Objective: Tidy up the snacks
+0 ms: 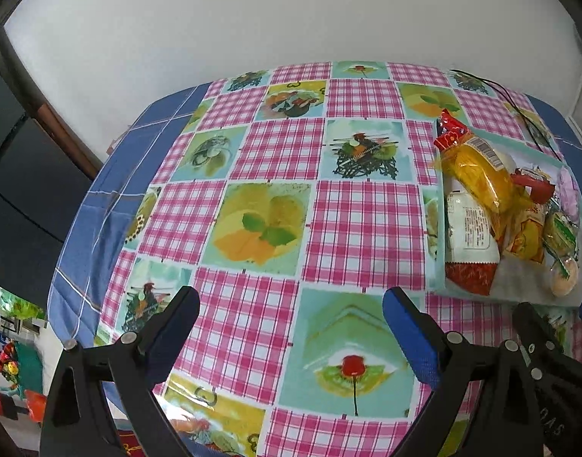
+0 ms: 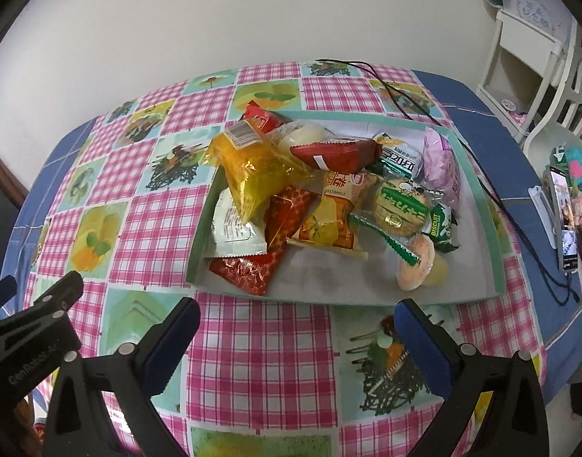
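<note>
Both grippers hang above the patterned tablecloth (image 1: pixel 275 198) with their jaws spread wide and nothing between them. On the left gripper (image 1: pixel 291 304), 2 blue-padded fingers (image 1: pixel 176 327) stand well apart over bare cloth, touching no snack. On the right gripper (image 2: pixel 296 314), the 2 fingers (image 2: pixel 416 335) are spread just as wide, their tips just short of the near wall of the tray (image 2: pixel 367 297) and not in contact with it.

1 shallow tray with pale green walls sits on the cloth toward the table's right side, and all the snacks lie inside it in a loose heap. Counted from the right wrist view:
- 1 yellow crinkled packet (image 2: pixel 252 167) on top, at the left of the heap
- 1 white packet (image 2: pixel 230 232) under it, beside the tray's left wall
- 1 red patterned packet (image 2: pixel 252 266) reaching toward the near wall
- 1 dark red packet (image 2: pixel 336 154) lying across the top
- 1 orange-yellow packet (image 2: pixel 332 217) in the middle
- 1 round biscuit pack (image 2: pixel 401 205) with green print
- 1 pink wrapped piece (image 2: pixel 441 163) by the right wall
- 1 small orange-and-yellow jelly cup (image 2: pixel 420 262) at the near right

Further wrappers lie underneath, perhaps 3 or 4, though overlap makes that count unsure.

1 black cable (image 2: pixel 405 106) runs across the far cloth past the tray's right side, and 1 phone (image 2: pixel 563 213) stands at the table's right edge.
</note>
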The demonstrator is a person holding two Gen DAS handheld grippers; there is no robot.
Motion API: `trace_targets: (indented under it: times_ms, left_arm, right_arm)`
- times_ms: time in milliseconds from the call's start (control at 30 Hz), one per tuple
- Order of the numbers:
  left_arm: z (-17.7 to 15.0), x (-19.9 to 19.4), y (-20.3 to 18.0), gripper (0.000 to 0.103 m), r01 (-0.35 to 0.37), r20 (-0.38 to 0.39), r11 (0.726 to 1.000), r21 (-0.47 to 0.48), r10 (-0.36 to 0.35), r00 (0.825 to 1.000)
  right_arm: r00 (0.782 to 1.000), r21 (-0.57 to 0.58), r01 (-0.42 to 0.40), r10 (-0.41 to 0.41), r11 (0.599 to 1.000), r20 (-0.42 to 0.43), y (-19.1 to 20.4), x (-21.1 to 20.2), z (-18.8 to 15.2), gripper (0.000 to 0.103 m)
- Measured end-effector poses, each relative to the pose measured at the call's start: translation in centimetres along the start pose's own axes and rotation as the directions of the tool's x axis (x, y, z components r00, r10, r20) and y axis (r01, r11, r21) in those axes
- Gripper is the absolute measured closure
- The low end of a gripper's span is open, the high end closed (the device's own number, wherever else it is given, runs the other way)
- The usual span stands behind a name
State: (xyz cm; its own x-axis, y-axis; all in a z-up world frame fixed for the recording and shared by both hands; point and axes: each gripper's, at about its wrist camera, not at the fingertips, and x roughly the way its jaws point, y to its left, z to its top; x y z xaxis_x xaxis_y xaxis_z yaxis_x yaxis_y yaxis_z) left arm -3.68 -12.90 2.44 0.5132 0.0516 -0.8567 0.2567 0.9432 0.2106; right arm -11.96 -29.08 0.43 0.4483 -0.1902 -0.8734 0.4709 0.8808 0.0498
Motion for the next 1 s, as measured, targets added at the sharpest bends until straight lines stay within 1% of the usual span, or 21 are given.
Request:
trace_targets:
  times_ms: [233, 367, 533, 1000]
  left_arm:
    - [-0.30, -0.61, 0.48, 0.006, 0.016, 0.019, 1.000, -0.026, -0.015, 1.000]
    - [-0.24, -0.50, 0.78, 0.006, 0.014, 0.015, 0.999, -0.039, -0.013, 1.000]
    - [-0.24, -0.45, 0.70, 0.006, 0.013, 0.016, 1.000, -0.026, -0.012, 1.000]
    - [-0.19, 0.01, 0.85, 0.006, 0.013, -0.003, 1.000, -0.026, -0.013, 1.000]
  right_arm:
    - [0.999, 0.013, -0.002, 0.001, 1.000, 0.044, -0.19, -1.03, -0.11, 0.000]
    - [0.999, 0.017, -0.004, 0.004, 1.000, 0.039, -0.23, -0.96, -0.05, 0.000]
    - [0.999, 0.014, -0.008, 0.007, 1.000, 0.042, -0.26, -1.00, -0.05, 0.000]
    - [1.000, -0.011, 0.000, 0.001, 1.000, 0.030, 0.28, -0.81, -0.10, 0.000]
